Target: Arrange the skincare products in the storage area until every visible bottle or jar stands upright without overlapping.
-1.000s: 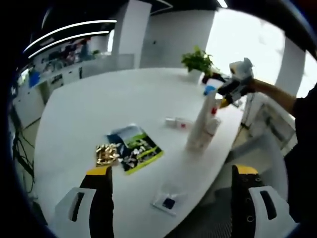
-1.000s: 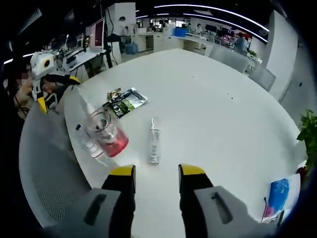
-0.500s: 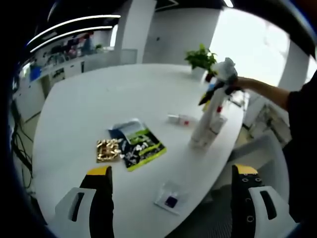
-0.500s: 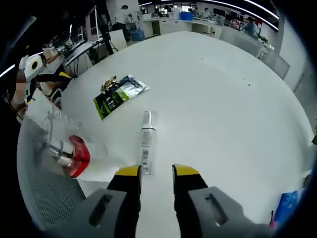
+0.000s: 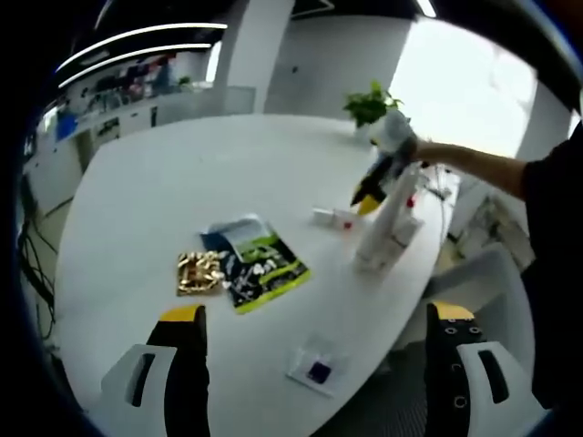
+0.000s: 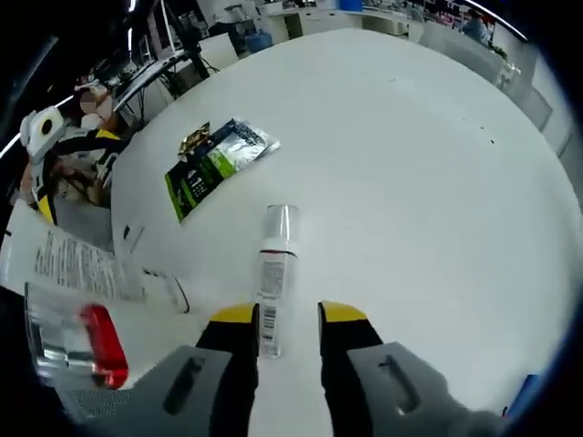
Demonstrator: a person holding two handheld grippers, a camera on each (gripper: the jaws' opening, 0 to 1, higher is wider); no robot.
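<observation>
A: It's a big open office, and the work happens on a wide round white table [image 6: 437, 164]. What's on it?

B: A small white bottle with a clear cap [image 6: 273, 264] lies flat on its side, out toward the middle of the table. Close by it, near the table edge, a tall white pump bottle [image 5: 390, 214] stands upright with a smaller white bottle just beside it. Farther left lie a green and black sachet [image 5: 255, 266], a gold foil packet [image 5: 199, 273] touching its edge, and a small clear packet [image 5: 314, 367] near the edge.

A: And the tongs?

B: The right gripper [image 6: 287, 319] hangs over the near end of the lying bottle, its yellow-tipped jaws a little apart and straddling that end; they look slightly wider than the bottle, so I'd call them parted and not yet gripping. In the left gripper view it shows from the side, low over the table by the standing bottles. The left gripper [image 5: 319, 314] hovers well back from everything, jaws spread wide, holding nothing.

A: Which step is this?

B: I judge it's the approach to the fallen bottle, the one product not yet upright. The next move calls for settling lower so the pads meet the bottle's sides, closing, then tipping it onto its base in a bare patch clear of the two standing bottles

A: Any risk?

B: It's round and slim, so it may roll or slip if caught too near the end
</observation>
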